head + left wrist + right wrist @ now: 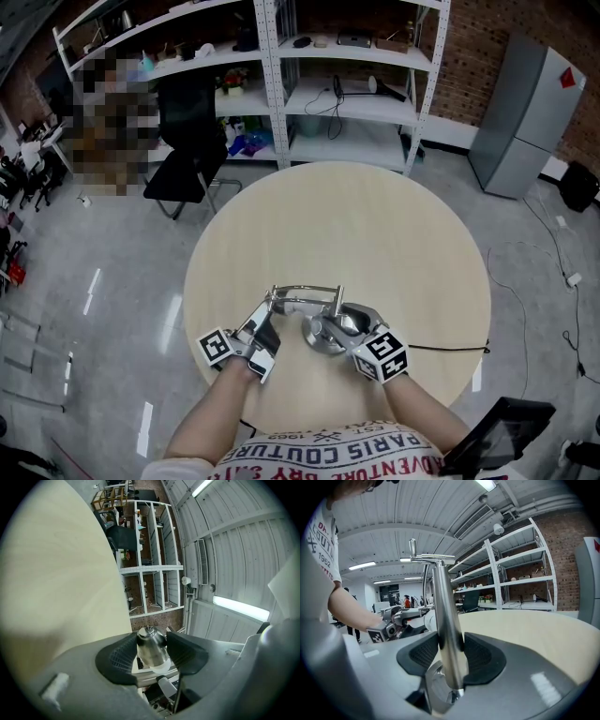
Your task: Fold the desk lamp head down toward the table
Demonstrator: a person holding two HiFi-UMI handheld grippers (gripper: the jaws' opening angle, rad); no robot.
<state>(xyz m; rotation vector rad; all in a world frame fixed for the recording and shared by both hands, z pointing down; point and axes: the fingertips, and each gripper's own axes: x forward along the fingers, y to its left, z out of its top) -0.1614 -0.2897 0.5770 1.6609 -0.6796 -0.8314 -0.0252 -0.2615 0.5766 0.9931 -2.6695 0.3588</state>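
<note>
Desk lamp (319, 323) of polished chrome stands near the front edge of the round pale-wood surface (375, 234), its round base (322, 341) flat on the wood just ahead of the person's two forearms. From the base a slim upright post (445, 616) rises to a horizontal arm (305, 292), which runs across to the left and ends at the lamp head (151, 648). The left tool (269, 309) reaches in from the lower left, and the bullet-shaped head sits between its two dark ribbed pads (123, 658). Both pads seem to bear on the head's sides, though the curved metal makes the contact on the right side hard to confirm. The right tool (339, 325) comes in from the lower right, low and close to the base, with its jaws closed firmly on the post, one pad (480, 656) on either side of it. A thin black cable (450, 349) trails from the lamp toward the right rim of the surface. Behind the surface, white metal shelving (356, 94) stands against a brick wall, with a black office chair (187, 141) to its left.
</note>
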